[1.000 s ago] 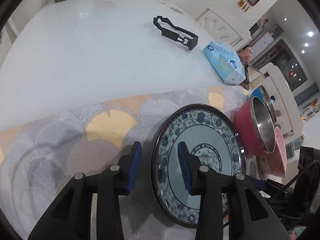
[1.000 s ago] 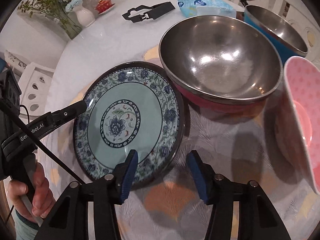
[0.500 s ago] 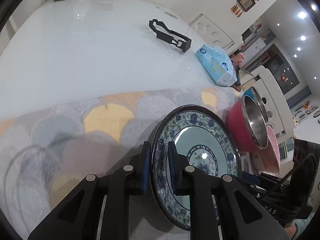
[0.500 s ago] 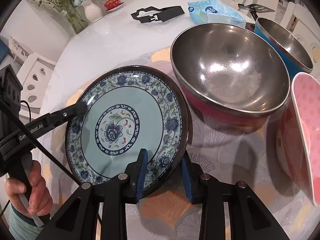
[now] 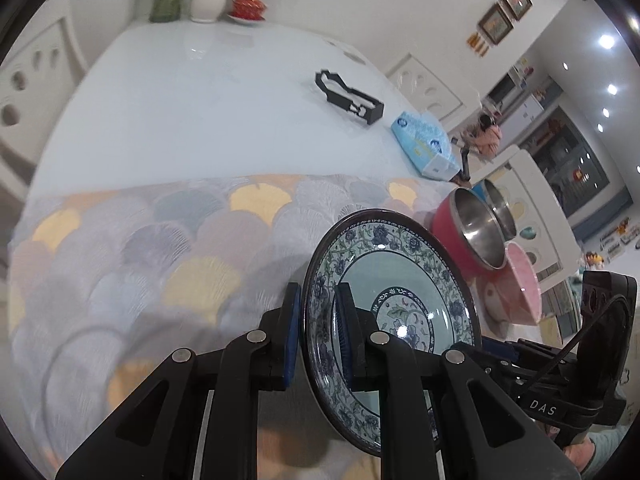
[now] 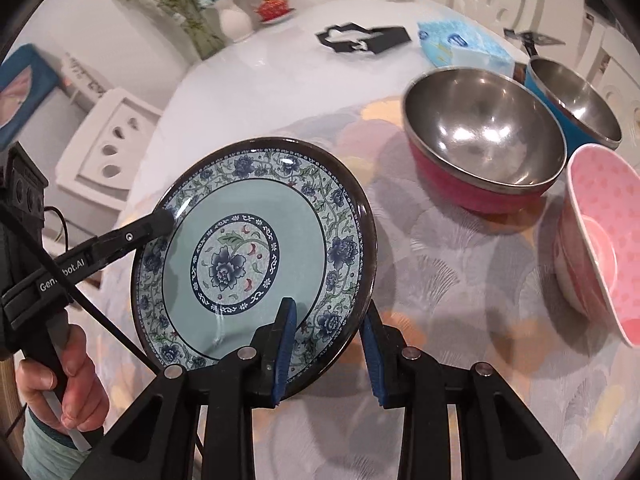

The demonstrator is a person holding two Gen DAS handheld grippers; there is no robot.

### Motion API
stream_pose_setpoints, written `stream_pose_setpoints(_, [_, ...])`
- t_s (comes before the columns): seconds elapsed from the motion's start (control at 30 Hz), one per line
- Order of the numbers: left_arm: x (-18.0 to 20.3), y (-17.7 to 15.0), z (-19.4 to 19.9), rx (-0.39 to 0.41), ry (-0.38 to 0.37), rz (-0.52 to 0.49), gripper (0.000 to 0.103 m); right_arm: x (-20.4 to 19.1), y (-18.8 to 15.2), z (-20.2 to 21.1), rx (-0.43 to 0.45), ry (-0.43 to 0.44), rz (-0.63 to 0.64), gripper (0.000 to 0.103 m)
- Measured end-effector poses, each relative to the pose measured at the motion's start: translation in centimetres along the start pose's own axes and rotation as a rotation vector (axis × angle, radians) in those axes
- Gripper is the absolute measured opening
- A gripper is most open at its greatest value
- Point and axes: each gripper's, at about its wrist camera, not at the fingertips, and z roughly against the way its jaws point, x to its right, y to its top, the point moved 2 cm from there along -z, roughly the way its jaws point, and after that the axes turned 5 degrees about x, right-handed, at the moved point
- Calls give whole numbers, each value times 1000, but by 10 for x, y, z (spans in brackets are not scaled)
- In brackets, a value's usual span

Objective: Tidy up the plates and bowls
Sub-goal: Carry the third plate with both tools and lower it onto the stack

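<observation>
A blue-and-white floral plate (image 6: 256,256) is lifted and tilted above the patterned mat. My left gripper (image 5: 318,334) is shut on the plate's (image 5: 394,308) left rim. My right gripper (image 6: 328,344) grips the plate's near rim, one finger above and one below. To the right stand a red bowl with a steel inside (image 6: 484,152), a blue steel-lined bowl (image 6: 576,100) behind it, and a pink dotted bowl (image 6: 600,240) tipped on its side. These bowls also show in the left wrist view: the red bowl (image 5: 468,232) and the pink bowl (image 5: 520,284).
The patterned mat (image 5: 160,256) covers the near part of a white round table (image 5: 200,100). A black holder (image 6: 368,38), a blue tissue pack (image 6: 460,44), a white vase with flowers (image 6: 234,20) and a red lidded dish (image 6: 272,8) stand at the back. White chairs surround the table.
Both grippers closed on the plate's rim, the left first. The plate has risen off the mat and tilted, and both views have pulled back from the table.
</observation>
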Motion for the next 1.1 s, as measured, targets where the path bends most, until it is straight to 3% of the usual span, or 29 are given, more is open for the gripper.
stream_pose_setpoints(0.13, [6, -13, 46, 63, 24, 31, 14, -11, -7, 27, 19, 77, -23, 32])
stream_pose_setpoints(0.5, [30, -56, 164, 276, 103, 107, 14, -59, -39, 112, 120, 206, 111, 32])
stream_pose_setpoints(0.77, [46, -107, 212, 320, 257, 126, 14, -86, -79, 153, 139, 250, 255, 33])
stream_pose_setpoints(1.1, [40, -185, 228, 281, 319, 251, 14, -78, -142, 136, -5, 263, 319, 33])
